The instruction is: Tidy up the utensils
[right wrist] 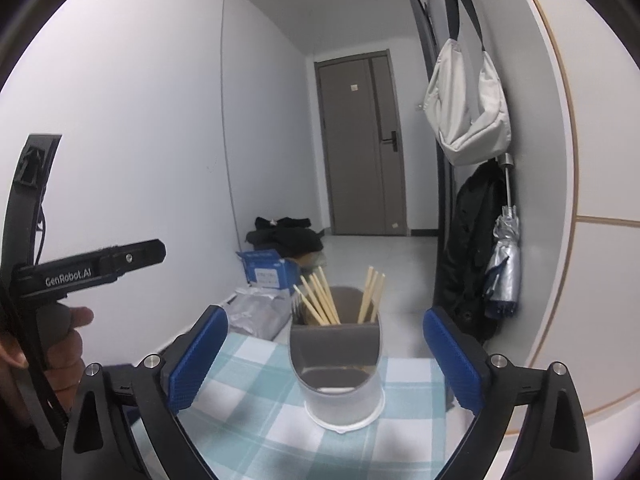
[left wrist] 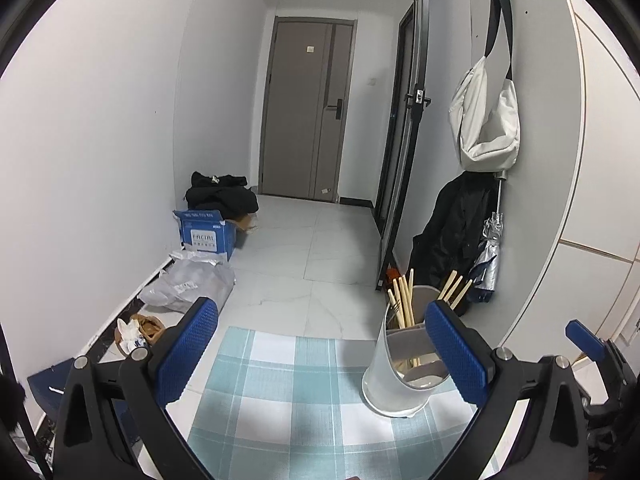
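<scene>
Both my hand-held grippers, left (left wrist: 322,354) and right (right wrist: 326,356), gape empty: chopsticks (right wrist: 320,300) stand sorted in the holder (right wrist: 340,376) just ahead, nothing to carry.

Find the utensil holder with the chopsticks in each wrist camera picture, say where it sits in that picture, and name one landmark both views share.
Left wrist view: the utensil holder stands lower right, on the checked cloth, close to the right-hand finger.
Right wrist view: the utensil holder stands at lower centre, between the two open fingers, untouched.
Shared landmark: the white bag hanging on the right wall.
</scene>
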Available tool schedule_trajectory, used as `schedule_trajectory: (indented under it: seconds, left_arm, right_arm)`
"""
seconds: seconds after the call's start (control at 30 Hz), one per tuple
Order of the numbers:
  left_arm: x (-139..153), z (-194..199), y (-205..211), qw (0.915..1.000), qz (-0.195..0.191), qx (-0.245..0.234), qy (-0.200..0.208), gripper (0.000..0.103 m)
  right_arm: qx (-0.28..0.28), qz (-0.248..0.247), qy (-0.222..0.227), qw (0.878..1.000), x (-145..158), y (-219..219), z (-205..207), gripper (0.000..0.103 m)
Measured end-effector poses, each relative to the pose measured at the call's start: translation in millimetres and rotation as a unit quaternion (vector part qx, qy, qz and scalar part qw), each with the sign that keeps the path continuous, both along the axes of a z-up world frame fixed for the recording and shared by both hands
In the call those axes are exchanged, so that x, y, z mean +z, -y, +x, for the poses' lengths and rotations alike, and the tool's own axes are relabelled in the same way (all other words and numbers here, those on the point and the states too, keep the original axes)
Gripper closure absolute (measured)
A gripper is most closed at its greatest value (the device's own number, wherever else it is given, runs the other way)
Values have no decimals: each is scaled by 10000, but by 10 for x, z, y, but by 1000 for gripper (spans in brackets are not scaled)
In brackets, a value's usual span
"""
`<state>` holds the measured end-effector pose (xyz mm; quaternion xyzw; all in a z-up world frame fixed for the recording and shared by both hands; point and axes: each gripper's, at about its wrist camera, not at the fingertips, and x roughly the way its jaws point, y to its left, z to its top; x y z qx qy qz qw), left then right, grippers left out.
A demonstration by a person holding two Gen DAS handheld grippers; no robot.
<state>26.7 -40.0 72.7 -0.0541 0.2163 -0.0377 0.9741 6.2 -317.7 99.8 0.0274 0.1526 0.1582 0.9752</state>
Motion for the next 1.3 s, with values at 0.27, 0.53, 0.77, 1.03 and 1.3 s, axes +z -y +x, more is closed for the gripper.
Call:
schedule_trajectory:
  seconds: [0.27,0.53,0.77,1.03,1.3]
  left_arm:
    - [-146,-8,-21,9996,-120,-50,-252,1]
    - [-233,-6,10,9992,87,-65,-387,1]
    - [-225,-9,4,9991,57,-70,-404,1]
    - [-228,-12,8,9992,129,-35,-385,1]
    - [-246,-7,-31,9987,-19,-122,-493,1]
  right_arm:
    - [-60,-133,-129,9998,-176,-51,-17,2]
    - [-112,-83,-244,9996,-244,-60,16,1]
    - [-183,-22,-307,9994,-261,-11,2,0]
    - [-226,-5,-304,9993,-261,9,-22,0]
    - [-312,28,-276,9991,-262,34,-31,0]
